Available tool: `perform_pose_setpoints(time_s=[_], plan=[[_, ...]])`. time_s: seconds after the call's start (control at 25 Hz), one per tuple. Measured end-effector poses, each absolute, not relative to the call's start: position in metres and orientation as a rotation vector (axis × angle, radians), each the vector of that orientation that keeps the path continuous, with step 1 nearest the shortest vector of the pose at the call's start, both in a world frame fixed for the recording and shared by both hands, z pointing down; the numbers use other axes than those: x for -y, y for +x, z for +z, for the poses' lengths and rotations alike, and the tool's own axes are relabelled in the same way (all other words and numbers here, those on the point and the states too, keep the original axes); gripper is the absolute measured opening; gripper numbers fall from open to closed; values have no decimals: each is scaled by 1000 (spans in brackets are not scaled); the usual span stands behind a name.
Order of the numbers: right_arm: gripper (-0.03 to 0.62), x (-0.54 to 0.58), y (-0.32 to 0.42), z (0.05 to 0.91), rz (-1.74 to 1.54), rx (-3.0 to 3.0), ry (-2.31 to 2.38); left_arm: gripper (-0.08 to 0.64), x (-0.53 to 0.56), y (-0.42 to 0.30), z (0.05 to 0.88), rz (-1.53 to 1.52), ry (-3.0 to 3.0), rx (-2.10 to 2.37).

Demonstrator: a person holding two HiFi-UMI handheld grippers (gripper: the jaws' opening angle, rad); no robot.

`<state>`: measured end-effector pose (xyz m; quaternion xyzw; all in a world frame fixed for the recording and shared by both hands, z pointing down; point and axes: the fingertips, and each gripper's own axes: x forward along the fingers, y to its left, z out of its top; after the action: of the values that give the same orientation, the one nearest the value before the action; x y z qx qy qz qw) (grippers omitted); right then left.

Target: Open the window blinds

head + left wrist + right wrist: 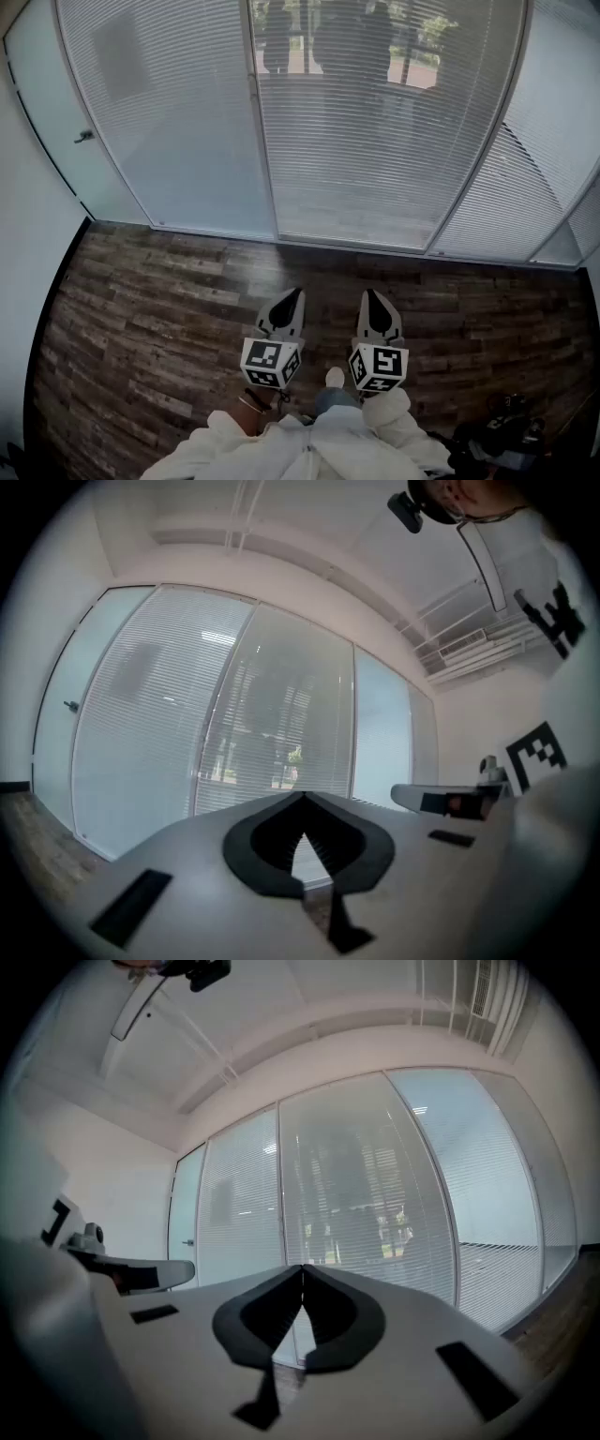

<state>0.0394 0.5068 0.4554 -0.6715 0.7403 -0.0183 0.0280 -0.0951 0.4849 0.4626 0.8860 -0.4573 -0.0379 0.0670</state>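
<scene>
Window blinds hang lowered over the glass wall ahead, reaching down to the sill line where the dark wood-plank floor begins. At the far left stands a plain frosted panel with a small handle. The blind panel next to it looks pale and nearly opaque. Through the slats of the middle panel, dark shapes and some green show from outside. The panels at the right slant away along the wall.

Below, well apart from the blinds, the left gripper is held level over the floor with its tip toward the glass. Its two black jaws meet at the tip and nothing is between them; in the left gripper view only floor and window show through the small gap behind the joined tips. It touches nothing.

Just beside it, the right gripper is also level and aimed at the glass. In the right gripper view its jaws are together at the tip, with nothing clamped and no contact with any object.

White sleeves show at the bottom edge behind both marker cubes.
</scene>
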Motion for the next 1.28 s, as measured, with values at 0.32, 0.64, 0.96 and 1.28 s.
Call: perform_pose_setpoints(time_s=[0.32, 0.64, 0.96, 1.28], plan=[[11, -414, 52, 466, -85, -2295, -2041, -3, -398, -99, 479, -107, 2604, 1448], [11, -262, 75, 452, -67, -2335, -1967, -3, -251, -84, 465, -114, 2576, 1543], [11, -128, 109, 442, -50, -2367, -1928, -3, -119, -55, 460, -135, 2515, 1593], [12, -22, 115, 460, -97, -2372, -1953, -3, -11, -50, 468, -142, 2513, 1585]])
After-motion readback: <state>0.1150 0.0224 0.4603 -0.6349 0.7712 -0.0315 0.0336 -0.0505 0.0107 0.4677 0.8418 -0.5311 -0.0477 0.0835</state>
